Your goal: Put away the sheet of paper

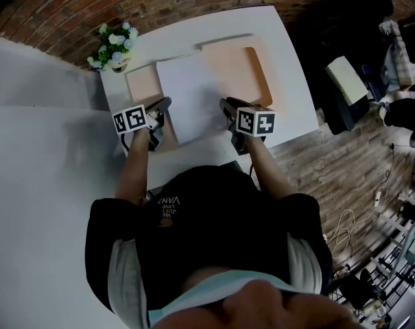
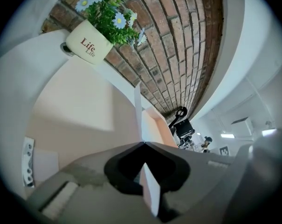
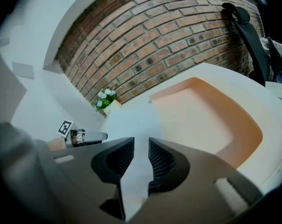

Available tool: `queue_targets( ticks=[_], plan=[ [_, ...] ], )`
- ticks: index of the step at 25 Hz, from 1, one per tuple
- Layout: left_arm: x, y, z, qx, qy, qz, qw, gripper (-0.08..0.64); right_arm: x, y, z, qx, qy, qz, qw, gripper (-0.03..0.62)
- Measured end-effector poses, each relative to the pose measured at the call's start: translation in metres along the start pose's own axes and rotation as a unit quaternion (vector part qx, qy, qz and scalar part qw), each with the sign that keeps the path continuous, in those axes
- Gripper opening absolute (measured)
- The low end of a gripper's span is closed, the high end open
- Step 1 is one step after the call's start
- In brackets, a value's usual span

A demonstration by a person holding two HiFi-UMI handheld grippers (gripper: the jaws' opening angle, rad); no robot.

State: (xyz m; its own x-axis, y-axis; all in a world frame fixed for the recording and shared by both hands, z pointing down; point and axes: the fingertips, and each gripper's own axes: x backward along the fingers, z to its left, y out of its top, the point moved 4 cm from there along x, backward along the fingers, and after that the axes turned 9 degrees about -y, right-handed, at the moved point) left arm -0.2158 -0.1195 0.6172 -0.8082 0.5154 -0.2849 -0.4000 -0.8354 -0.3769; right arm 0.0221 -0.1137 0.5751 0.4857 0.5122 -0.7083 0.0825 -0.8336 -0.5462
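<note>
A white sheet of paper [image 1: 190, 98] lies stretched between my two grippers over two peach trays [image 1: 252, 74] on the white table [image 1: 289, 108]. My left gripper [image 1: 164, 105] is at the sheet's left edge. In the left gripper view the left gripper [image 2: 143, 144] has its tips together, and the sheet [image 2: 137, 111] runs edge-on between them. My right gripper [image 1: 224, 105] is at the sheet's right edge. In the right gripper view the right gripper [image 3: 141, 146] shows a narrow gap between its ribbed pads. The sheet [image 3: 131, 120] is seen through that gap.
A small pot of daisies [image 1: 114, 46] stands at the table's back left corner against the brick wall. The larger peach tray [image 3: 201, 111] has a raised rim. A black office chair [image 3: 245, 27] and a box [image 1: 344, 81] stand off the table's right side.
</note>
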Motion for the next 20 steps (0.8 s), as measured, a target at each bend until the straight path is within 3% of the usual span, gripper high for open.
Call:
queue_targets(
  ticks=[11, 20],
  plan=[
    [-0.010, -0.001, -0.005, 0.010, -0.004, -0.012, 0.9999, 0.001, 0.003, 0.009, -0.010, 0.006, -0.011, -0.012, 1.000, 0.090],
    [-0.023, -0.004, -0.009, 0.011, -0.003, -0.010, 0.9999, 0.000, 0.009, 0.018, -0.020, 0.019, -0.024, -0.029, 0.999, -0.002]
  ],
)
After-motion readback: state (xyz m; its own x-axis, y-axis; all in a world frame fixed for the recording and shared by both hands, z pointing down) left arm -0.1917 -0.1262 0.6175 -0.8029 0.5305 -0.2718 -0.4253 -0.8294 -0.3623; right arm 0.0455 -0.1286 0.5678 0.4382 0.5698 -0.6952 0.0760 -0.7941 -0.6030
